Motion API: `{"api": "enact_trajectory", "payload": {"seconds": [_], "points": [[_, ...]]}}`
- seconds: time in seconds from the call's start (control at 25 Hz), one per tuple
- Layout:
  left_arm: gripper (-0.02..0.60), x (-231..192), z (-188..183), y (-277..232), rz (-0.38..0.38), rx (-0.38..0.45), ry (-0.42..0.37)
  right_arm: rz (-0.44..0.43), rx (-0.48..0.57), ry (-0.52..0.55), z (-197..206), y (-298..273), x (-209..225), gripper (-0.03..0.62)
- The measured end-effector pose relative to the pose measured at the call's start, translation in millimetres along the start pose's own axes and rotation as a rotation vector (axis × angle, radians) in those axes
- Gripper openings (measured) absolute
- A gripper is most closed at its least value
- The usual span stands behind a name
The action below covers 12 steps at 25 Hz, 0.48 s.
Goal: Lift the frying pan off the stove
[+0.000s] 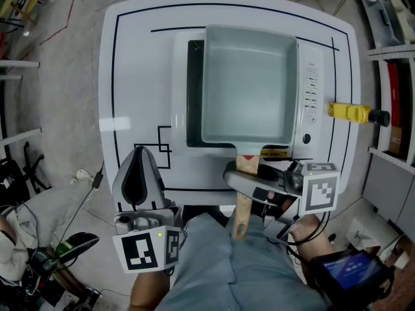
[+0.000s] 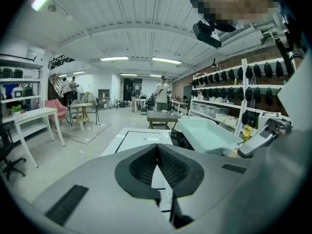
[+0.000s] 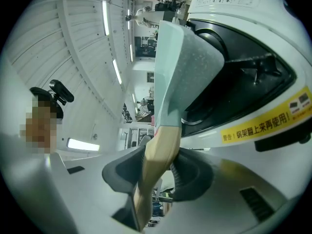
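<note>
A square pale-teal frying pan (image 1: 249, 86) sits over the black top of a white stove (image 1: 312, 89) on the white table (image 1: 136, 63). Its wooden handle (image 1: 243, 203) sticks out past the table's front edge toward me. My right gripper (image 1: 245, 177) comes in from the right and is shut on that handle. In the right gripper view both dark pads press the wooden handle (image 3: 161, 145) below the pan (image 3: 180, 67). My left gripper (image 1: 139, 150) hovers at the table's front left, shut with nothing in it; its pads (image 2: 170, 167) meet.
A yellow object with a black end (image 1: 350, 112) lies off the table's right side near shelving (image 1: 392, 96). Black lines are drawn on the tabletop. Cables and gear lie on the floor at the left (image 1: 39, 251). My knees are under the handle.
</note>
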State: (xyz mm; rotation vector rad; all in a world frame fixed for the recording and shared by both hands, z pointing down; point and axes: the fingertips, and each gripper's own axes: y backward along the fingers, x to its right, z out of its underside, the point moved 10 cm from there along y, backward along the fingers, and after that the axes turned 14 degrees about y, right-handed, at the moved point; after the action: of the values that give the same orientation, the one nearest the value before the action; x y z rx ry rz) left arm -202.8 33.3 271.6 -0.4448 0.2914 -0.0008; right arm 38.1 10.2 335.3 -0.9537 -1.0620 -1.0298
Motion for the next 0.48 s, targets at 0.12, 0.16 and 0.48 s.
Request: {"api": "enact_trajectory", "payload": {"seconds": [0.12, 0.16, 0.48], "points": [[0.017, 0.9, -1.0, 1.1, -0.001, 0.007, 0.0, 0.008, -0.01, -0.012, -0.1, 0.5, 0.5, 0.172], [0.017, 1.2, -1.1, 1.5, -0.001, 0.01, 0.0, 0.013, -0.013, -0.018, 0.0, 0.8, 1.0, 0.17], [0.017, 3.9, -6.6, 7.1, -0.004, 0.032, 0.004, 0.019, -0.026, -0.048, -1.6, 0.6, -0.5, 0.158]]}}
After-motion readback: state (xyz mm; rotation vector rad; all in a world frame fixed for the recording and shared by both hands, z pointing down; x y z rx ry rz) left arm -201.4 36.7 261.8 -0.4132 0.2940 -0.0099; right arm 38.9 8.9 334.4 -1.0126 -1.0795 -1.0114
